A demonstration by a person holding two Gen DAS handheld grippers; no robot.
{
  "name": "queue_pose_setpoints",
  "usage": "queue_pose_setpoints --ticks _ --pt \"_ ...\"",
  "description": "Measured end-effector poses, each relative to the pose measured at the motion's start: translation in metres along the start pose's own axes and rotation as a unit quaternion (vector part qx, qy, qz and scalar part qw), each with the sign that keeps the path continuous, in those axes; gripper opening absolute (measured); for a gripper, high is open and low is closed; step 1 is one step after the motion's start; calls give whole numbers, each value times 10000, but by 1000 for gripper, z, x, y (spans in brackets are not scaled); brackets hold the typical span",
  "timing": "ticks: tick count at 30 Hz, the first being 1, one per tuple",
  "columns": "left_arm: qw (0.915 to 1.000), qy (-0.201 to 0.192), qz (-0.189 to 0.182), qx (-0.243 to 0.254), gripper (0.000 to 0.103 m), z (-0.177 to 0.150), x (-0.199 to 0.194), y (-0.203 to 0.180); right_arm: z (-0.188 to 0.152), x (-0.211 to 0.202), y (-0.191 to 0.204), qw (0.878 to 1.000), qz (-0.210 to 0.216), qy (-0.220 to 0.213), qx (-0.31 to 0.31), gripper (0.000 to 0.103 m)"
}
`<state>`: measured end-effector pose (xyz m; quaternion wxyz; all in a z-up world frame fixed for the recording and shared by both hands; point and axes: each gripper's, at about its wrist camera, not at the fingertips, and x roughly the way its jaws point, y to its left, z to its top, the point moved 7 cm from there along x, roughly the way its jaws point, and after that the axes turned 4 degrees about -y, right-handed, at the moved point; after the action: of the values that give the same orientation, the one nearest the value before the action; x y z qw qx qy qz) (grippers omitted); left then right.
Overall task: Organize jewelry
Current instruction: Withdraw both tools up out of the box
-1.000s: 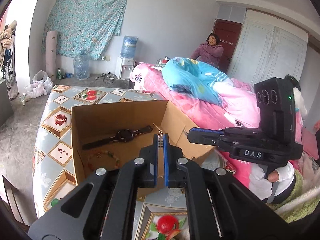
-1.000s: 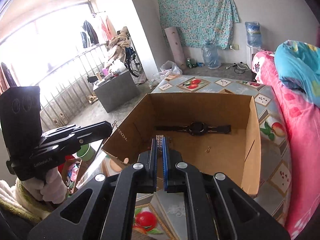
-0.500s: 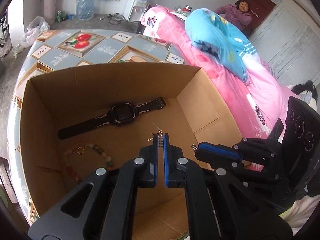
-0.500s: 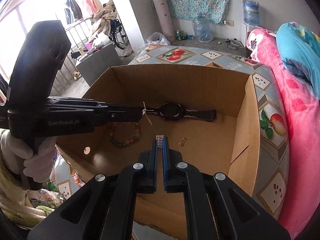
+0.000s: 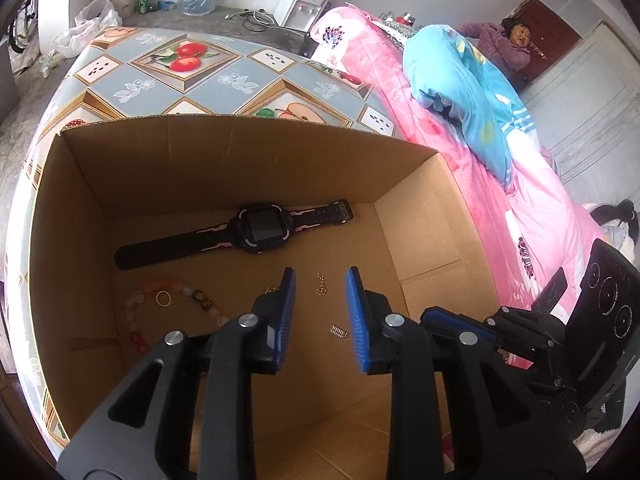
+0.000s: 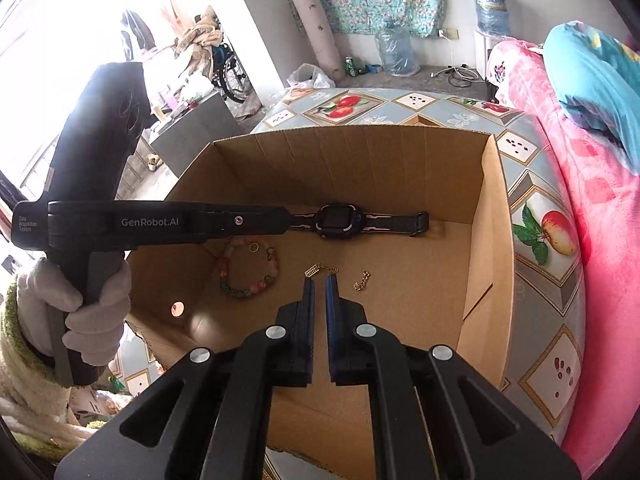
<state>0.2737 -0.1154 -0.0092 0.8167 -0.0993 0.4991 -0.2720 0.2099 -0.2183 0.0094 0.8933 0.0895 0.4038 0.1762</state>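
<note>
Jewelry lies on the floor of my cardboard box [image 5: 224, 160], which sits on the fruit-patterned surface [image 5: 132, 80]. My left tongs [image 5: 320, 284] have just been opening and now stand spread with nothing between the pads; a small gold chain [image 5: 320, 285] lies on the box floor in the gap beyond them. At 12 o'clock of them the black watch [image 5: 256, 230] lies flat near the far wall. At 9 o'clock a bead bracelet [image 5: 172, 308] with a gold ring [image 5: 163, 298] inside its loop is partly cut off by my left finger, which also hides most of a gold earring [image 5: 272, 289]. A tiny spring-like piece [image 5: 337, 332] is too small to make out. My right tongs [image 6: 319, 280] are pressed nearly together, empty, tips just short of that earring [image 6: 320, 270]. My gloved left hand [image 6: 80, 304] grips its handle.
</note>
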Motion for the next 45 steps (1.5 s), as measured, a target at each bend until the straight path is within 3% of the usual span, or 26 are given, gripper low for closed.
queue_pose_setpoints --ticks 2,6,10,19,24,34,45 --pt "9999 -141 9 30 29 1 -7 -1 1 -7 -1 9999 22 -104 70 7" --pt "9988 -471 -50 96 36 1 -24 -3 1 -20 -2 9994 29 -298 187 22" --pt "9962 -834 -162 183 42 -1 -46 -10 1 -32 1 9987 50 -455 243 25" --pt "9804 -1817 -273 710 61 -21 -118 -33 -3 -60 16 9962 55 -855 149 35" --pt "9715 -2165 -360 900 72 -44 -148 -44 -8 -80 26 9942 24 -1079 -22 39" --pt "9649 -2282 -551 1179 84 -107 -168 -59 -30 -126 38 9870 -56 -1592 -230 51" --pt "9774 -1664 -81 1305 86 -167 -122 -53 -80 -132 29 9884 -325 -1486 -46 62"
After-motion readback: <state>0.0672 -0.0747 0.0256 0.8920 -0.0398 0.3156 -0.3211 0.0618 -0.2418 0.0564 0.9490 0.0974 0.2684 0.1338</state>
